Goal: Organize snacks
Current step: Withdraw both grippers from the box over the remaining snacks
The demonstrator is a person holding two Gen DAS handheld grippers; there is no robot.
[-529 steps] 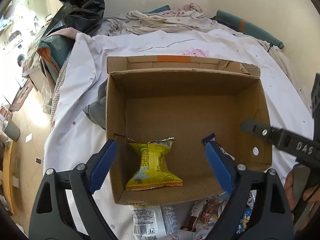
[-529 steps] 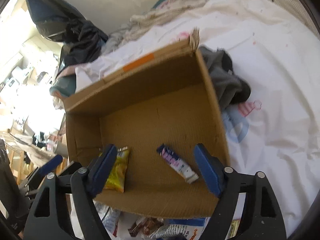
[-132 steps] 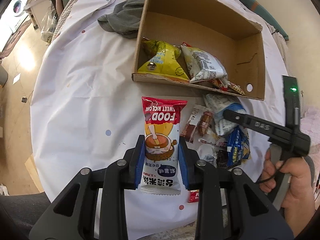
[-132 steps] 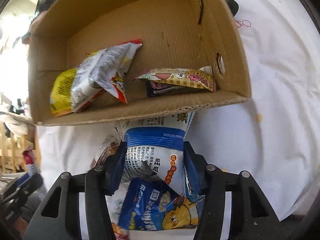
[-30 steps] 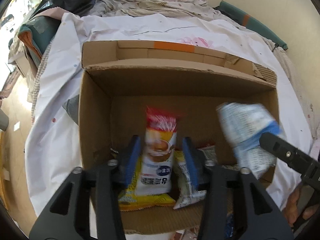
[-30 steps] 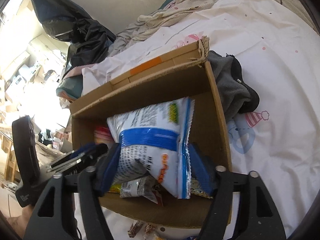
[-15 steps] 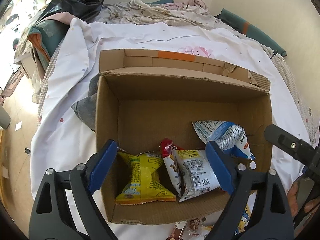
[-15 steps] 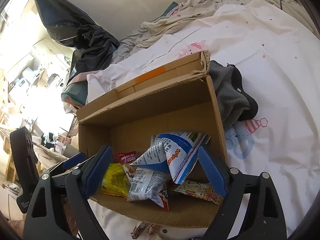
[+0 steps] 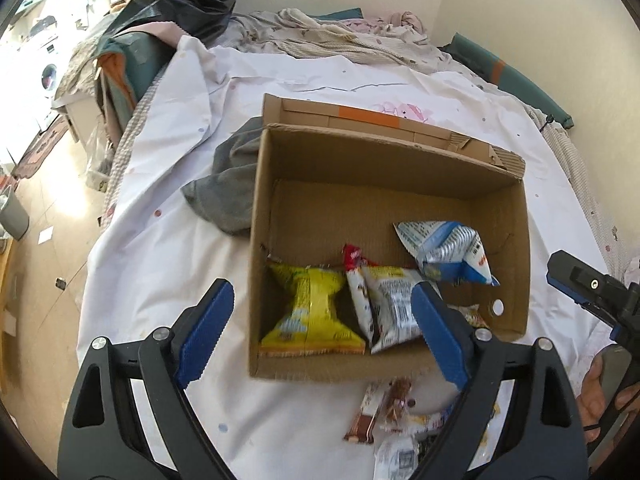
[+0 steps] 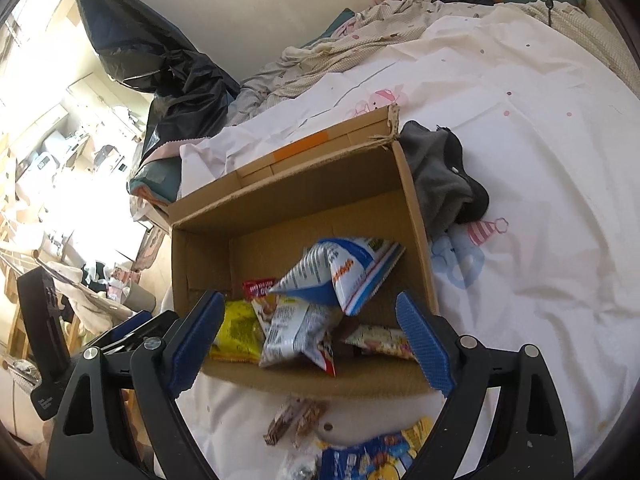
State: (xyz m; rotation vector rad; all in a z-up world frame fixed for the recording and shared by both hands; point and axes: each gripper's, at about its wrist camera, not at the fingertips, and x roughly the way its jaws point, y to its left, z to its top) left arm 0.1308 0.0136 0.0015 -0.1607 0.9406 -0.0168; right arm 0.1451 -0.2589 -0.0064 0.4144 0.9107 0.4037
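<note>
White bedsheet [image 9: 168,264] printed with small dots and pastel cartoon figures is spread over a bed, with crumpled beige bedding heaped at twelve o'clock against a cream wall and a black plastic bag [image 10: 176,68] bunched at eleven o'clock. An open brown cardboard box [image 9: 516,240], with a strip of orange tape on its far flap, is set on the sheet at the centre of both views. A grey cloth [image 9: 228,196] is bunched against the box's outer wall, at nine o'clock in the left wrist view.

Inside the box, along its near wall, several snacks are gathered: a yellow crinkled snack bag [image 9: 312,308], a white printed snack bag [image 9: 392,304] touching it, a red packet [image 9: 352,256] partly hidden behind those two, and a white and blue snack bag [image 9: 444,252] lying tilted on top toward three o'clock. More snacks, among them brown chocolate bar wrappers [image 9: 380,408] and a blue and yellow packet [image 10: 372,456], are left loose on the sheet at six o'clock, just outside the box.

The left gripper [image 9: 320,332] is held above the box's near edge, its blue-padded jaws having just been opening, now wide apart with nothing clamped. The right gripper [image 10: 308,344] is likewise held over the near edge, its jaws just opened wide and empty.
</note>
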